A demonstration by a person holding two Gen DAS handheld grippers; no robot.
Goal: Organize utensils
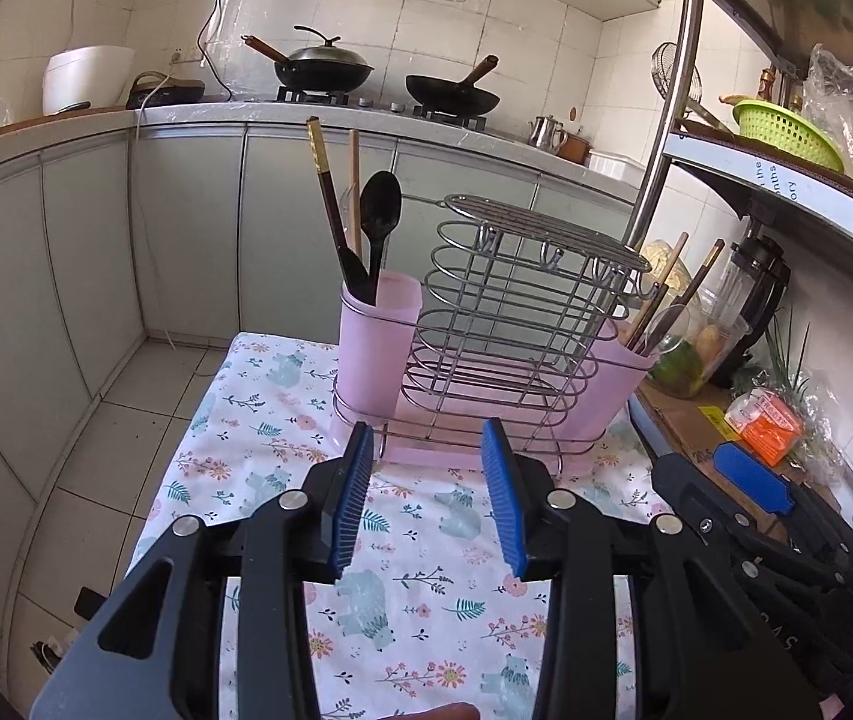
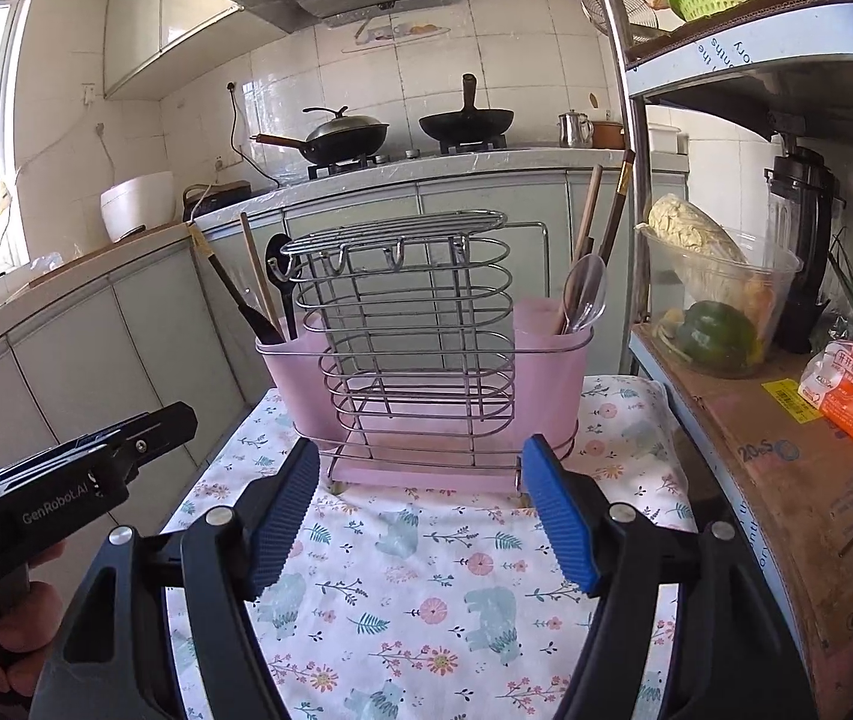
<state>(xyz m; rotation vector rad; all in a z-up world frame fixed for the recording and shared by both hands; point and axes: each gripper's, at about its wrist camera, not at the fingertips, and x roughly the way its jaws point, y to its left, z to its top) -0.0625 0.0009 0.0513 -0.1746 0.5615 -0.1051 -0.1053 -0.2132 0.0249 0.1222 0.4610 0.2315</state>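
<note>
Left claw: my left gripper [image 1: 429, 450] hangs over the floral cloth [image 1: 426, 600], pads apart, gripping nothing.
Right claw: my right gripper [image 2: 420, 468] is spread wide, nothing between its pads.
Utensil caddy: wire rack [image 2: 420, 324] in a pink holder [image 2: 426, 384], standing on the cloth just ahead of both claws.
Left cup: black spoon [image 1: 379, 210] and chopsticks [image 1: 330, 198] upright.
Right cup: clear spoon [image 2: 585, 294] and chopsticks [image 2: 606, 216].
</note>
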